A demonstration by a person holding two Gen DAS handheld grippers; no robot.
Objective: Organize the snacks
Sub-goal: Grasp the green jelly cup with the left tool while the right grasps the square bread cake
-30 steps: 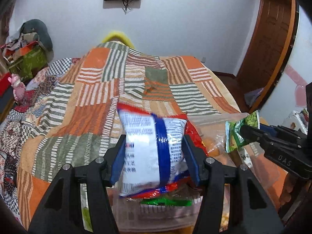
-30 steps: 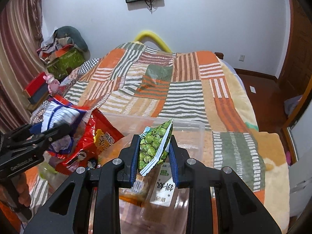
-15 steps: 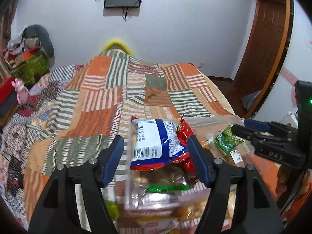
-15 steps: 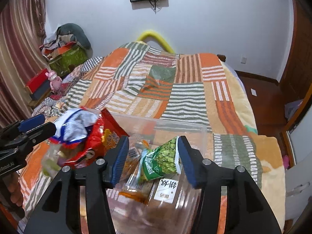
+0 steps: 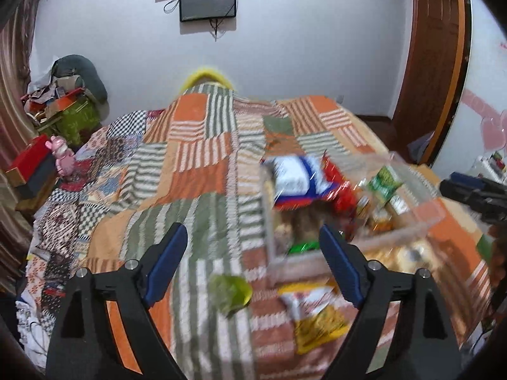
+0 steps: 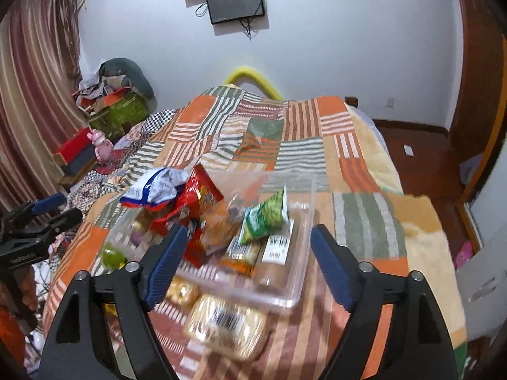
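Note:
A clear plastic bin (image 6: 301,209) (image 5: 424,215) sits on the patchwork bed, packed with snacks. A white-and-blue bag (image 6: 152,186) (image 5: 294,177) lies on its top left, over a red bag (image 6: 202,190). A green pea packet (image 6: 269,215) (image 5: 383,183) lies on the other snacks. My left gripper (image 5: 253,259) is open and empty, to the left of the bin. My right gripper (image 6: 247,259) is open and empty, over the bin's near side. Loose on the blanket are a green snack (image 5: 229,294), a yellow packet (image 5: 317,323) and a wrapped bun pack (image 6: 225,326).
The bed's patchwork blanket (image 5: 196,171) stretches to the far wall. A red box and pink toy (image 5: 60,155) and piled clutter (image 6: 117,107) stand at the left. A wooden door (image 5: 431,63) and bare floor (image 6: 421,158) are at the right.
Both grippers let go of their snacks into the bin, opened wide and drew back. The left one moved left of the bin.

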